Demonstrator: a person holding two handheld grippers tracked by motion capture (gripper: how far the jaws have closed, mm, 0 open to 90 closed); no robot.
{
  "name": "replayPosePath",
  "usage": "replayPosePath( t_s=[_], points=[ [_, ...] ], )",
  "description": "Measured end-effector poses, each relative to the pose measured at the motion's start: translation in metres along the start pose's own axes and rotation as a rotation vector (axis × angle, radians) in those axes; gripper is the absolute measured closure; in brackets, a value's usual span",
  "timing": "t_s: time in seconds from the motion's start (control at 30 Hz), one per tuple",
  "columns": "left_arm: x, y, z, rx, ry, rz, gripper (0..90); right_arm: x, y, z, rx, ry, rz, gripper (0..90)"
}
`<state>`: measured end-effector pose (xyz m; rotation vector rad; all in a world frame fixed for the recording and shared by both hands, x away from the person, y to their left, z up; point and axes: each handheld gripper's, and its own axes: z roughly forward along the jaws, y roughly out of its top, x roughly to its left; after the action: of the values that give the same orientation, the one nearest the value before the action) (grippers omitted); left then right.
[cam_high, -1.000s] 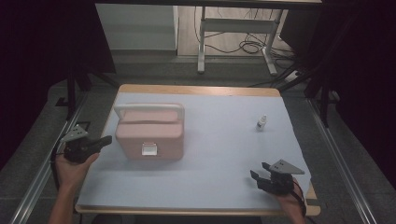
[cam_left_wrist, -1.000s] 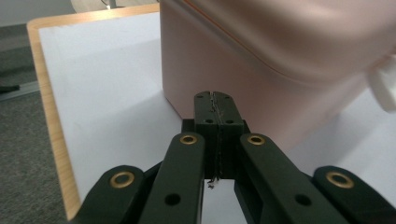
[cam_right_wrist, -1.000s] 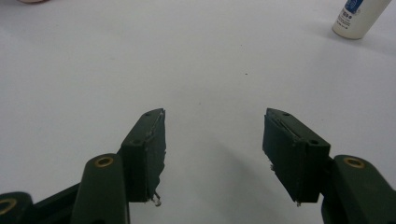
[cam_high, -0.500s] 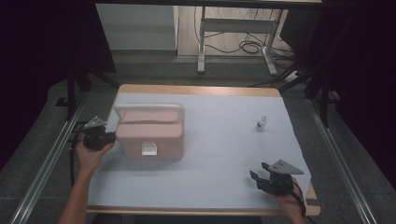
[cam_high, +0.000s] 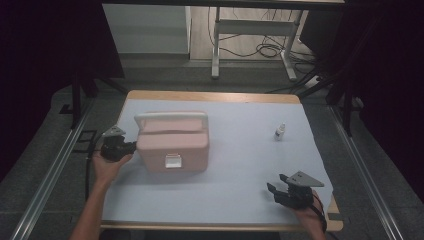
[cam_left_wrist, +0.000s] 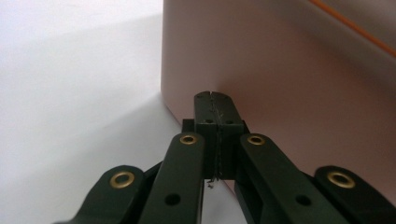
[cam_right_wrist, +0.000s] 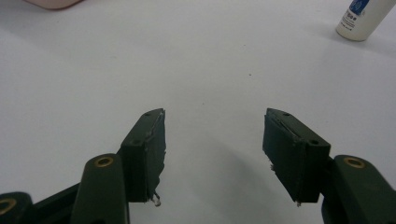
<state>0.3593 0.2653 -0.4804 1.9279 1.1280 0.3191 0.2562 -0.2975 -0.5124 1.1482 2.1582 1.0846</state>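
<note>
One pink case (cam_high: 172, 145) sits left of centre on the desk (cam_high: 240, 200); the closed, empty left tongs (cam_high: 131, 146) meet its left wall. Right tongs (cam_high: 278, 192) gape empty near the front edge; one bottle (cam_high: 280, 132) stands apart amid open room.

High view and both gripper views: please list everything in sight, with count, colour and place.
Box: one, pink, with a white handle and front latch, left half of the table.
Bottle: one, small, white, standing at the right of the table.
Table: one, white cover, wooden edge.
Desk frame: one, pale, on the floor beyond the table, with cables beside it.
Left gripper: one, black, shut, at the box's left side.
Right gripper: one, black, open, near the table's front right corner.
</note>
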Motion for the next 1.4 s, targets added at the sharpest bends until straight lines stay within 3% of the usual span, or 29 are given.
replayPosePath(
  t_s=[0.2,0.47,1.0,1.2,1.23,1.4],
  points=[
    [-0.02,0.008,0.016,0.011,-0.029,0.035,90.0,-0.001,0.0,0.0,0.0,-0.001,-0.001,39.2],
    [-0.035,0.017,0.031,0.017,-0.056,0.055,90.0,0.0,-0.001,0.0,0.002,-0.002,-0.003,39.0],
    [-0.057,0.039,0.061,0.043,-0.087,0.088,90.0,0.001,-0.001,0.0,0.005,0.0,-0.01,38.9],
    [-0.065,0.041,0.066,0.041,-0.099,0.091,90.0,0.0,-0.001,0.0,0.004,-0.001,-0.008,38.9],
    [-0.065,0.04,0.068,0.034,-0.117,0.08,90.0,0.0,-0.001,0.001,0.005,-0.001,-0.011,38.9],
    [-0.065,0.04,0.069,0.026,-0.11,0.071,89.8,0.0,-0.001,0.0,0.004,-0.002,-0.01,38.8]
  ],
)
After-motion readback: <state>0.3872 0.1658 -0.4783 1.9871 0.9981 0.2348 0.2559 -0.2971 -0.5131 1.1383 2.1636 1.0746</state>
